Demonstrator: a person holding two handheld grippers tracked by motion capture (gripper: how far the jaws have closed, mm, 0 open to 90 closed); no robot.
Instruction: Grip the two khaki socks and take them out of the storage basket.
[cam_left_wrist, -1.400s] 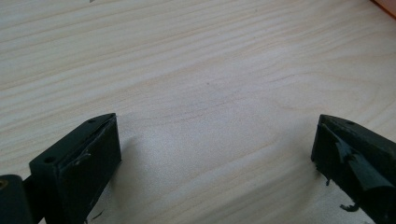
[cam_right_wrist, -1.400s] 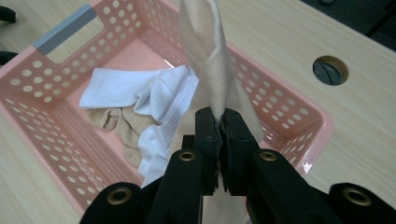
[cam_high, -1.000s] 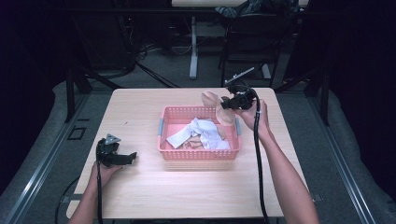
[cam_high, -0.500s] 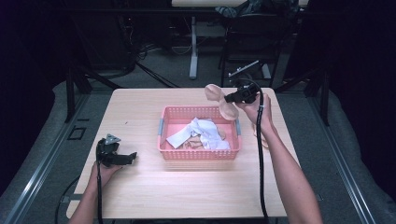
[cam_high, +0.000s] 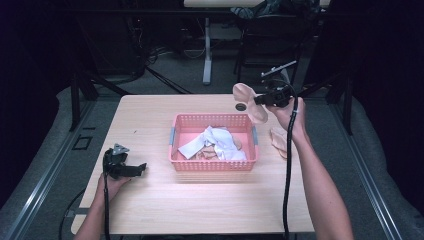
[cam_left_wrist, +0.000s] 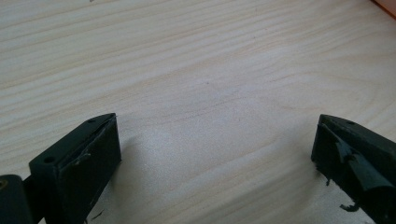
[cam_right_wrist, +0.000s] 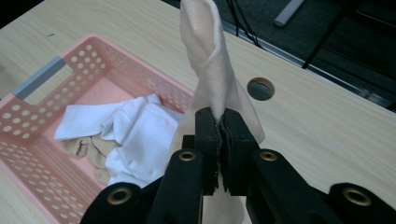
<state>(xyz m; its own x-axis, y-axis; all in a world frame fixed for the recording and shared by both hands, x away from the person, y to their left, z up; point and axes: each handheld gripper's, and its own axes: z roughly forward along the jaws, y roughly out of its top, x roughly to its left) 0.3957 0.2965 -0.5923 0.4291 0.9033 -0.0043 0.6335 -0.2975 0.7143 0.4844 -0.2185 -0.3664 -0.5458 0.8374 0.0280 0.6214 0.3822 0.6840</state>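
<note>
A pink basket (cam_high: 186, 123) (cam_right_wrist: 84, 65) sits mid-table with white socks (cam_high: 216, 140) (cam_right_wrist: 135, 135) and a beige one inside. My right gripper (cam_high: 258, 100) (cam_right_wrist: 221, 122) is shut on a beige sock (cam_high: 246, 95) (cam_right_wrist: 205, 42) and holds it in the air above the basket's far right corner. The sock stands up past the jaws and drapes below them. Another beige sock (cam_high: 278, 139) lies on the table right of the basket. My left gripper (cam_high: 141, 167) (cam_left_wrist: 215, 154) rests low over bare wood at the front left, jaws wide open with nothing between them.
The light wooden table (cam_high: 150, 205) (cam_left_wrist: 196, 70) has a round cable hole (cam_high: 241, 107) (cam_right_wrist: 260, 88) behind the basket. Dark floor, chair legs and cables lie beyond the far edge. My right forearm (cam_high: 312, 175) crosses the table's right side.
My right gripper has lifted the beige sock up and away toward the far right corner of the basket. The left gripper has stayed put.
</note>
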